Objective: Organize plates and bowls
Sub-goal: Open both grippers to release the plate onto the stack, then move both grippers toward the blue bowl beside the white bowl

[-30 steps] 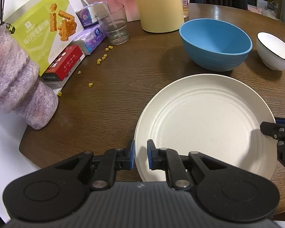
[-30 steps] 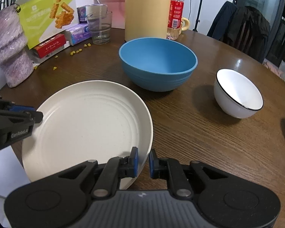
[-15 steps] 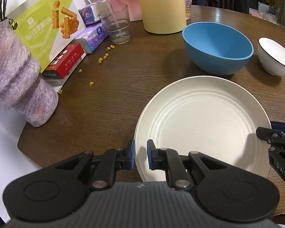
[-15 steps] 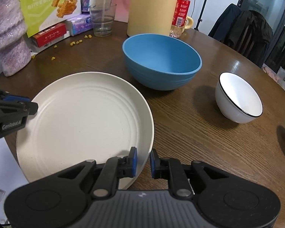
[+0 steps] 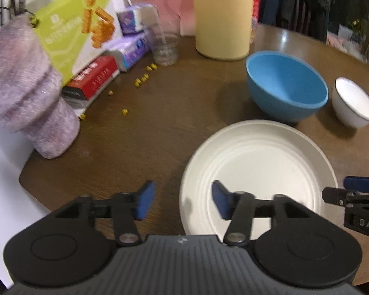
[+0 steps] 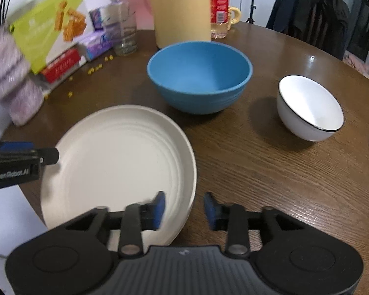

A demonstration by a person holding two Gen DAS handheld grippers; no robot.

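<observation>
A cream plate lies flat on the brown round table. My left gripper straddles the plate's left rim; its jaws are opening and the blue pads stand clear of the rim. At the plate's near right rim my right gripper is also opening, the rim between its pads but untouched. Each gripper shows at the edge of the other's view. Behind the plate stands a blue bowl, and to its right a small white bowl with a dark rim.
A tall yellow jug, a glass and a red-labelled bottle stand at the back. Snack boxes, tissue packs and a purple fuzzy vase crowd the left. Yellow crumbs dot the wood. The table edge runs near the grippers.
Both grippers were shut on the plate's rim; now both have let go and their jaws stand apart. The left gripper has risen slightly.
</observation>
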